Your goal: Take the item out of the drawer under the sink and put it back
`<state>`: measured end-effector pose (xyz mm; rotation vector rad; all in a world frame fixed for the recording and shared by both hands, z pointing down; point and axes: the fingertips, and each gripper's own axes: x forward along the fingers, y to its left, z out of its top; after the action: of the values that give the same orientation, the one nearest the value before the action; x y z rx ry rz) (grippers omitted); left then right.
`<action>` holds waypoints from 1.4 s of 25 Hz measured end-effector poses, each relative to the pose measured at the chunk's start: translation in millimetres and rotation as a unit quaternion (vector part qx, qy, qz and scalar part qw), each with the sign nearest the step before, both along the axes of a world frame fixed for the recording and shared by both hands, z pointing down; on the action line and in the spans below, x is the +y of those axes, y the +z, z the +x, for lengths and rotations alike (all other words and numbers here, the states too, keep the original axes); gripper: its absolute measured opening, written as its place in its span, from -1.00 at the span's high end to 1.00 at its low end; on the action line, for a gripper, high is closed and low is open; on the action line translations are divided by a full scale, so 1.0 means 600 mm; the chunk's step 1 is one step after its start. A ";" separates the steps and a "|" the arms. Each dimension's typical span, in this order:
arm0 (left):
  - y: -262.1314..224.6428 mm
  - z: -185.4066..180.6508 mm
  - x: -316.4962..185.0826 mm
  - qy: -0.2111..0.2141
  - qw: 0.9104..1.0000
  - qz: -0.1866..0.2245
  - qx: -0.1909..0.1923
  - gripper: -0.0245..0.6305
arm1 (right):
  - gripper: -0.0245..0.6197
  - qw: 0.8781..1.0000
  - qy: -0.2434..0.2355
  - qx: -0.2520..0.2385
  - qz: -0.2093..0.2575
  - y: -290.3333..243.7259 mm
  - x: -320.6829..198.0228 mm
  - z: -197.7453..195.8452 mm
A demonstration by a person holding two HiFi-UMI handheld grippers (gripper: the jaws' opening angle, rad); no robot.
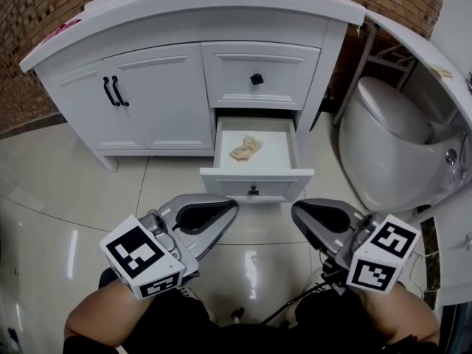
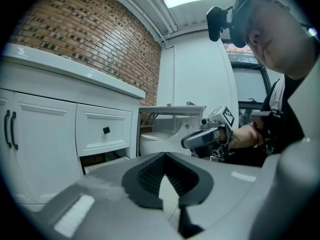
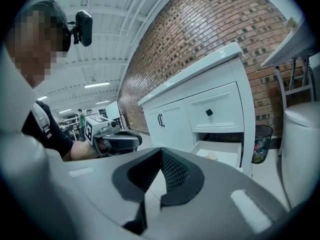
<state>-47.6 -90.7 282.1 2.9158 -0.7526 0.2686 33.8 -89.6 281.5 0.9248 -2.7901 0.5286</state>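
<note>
The lower drawer (image 1: 255,186) of the white sink cabinet (image 1: 147,94) stands pulled out. A crumpled beige item (image 1: 245,148) lies on its floor, left of middle; in the right gripper view the drawer (image 3: 220,153) shows with the item (image 3: 213,156) as a small pale lump. My left gripper (image 1: 231,207) and right gripper (image 1: 297,212) hover side by side over the floor tiles in front of the drawer, well short of it. Both are shut with nothing in them. The left gripper view shows its jaws (image 2: 164,160) closed and the right gripper (image 2: 202,138) beyond.
A white toilet (image 1: 391,150) stands right of the cabinet. The upper drawer (image 1: 257,79) is closed, and double doors with black handles (image 1: 114,91) are at left. A mesh bin (image 3: 261,143) sits by the brick wall. Glossy tiles (image 1: 74,198) cover the floor.
</note>
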 end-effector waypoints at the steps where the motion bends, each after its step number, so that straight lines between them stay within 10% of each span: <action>1: 0.000 -0.001 0.000 -0.001 1.000 -0.001 0.000 0.91 | 0.91 1.000 -0.001 -0.002 -0.001 -0.001 0.001 -0.002; 35: 0.005 -0.003 -0.004 -0.005 1.000 0.004 -0.006 0.91 | 0.91 1.000 -0.016 0.016 0.005 0.005 0.013 -0.021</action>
<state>-49.7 -93.0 285.0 2.9202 -0.7702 0.2825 21.2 -82.0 284.2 0.8822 -2.7763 0.4908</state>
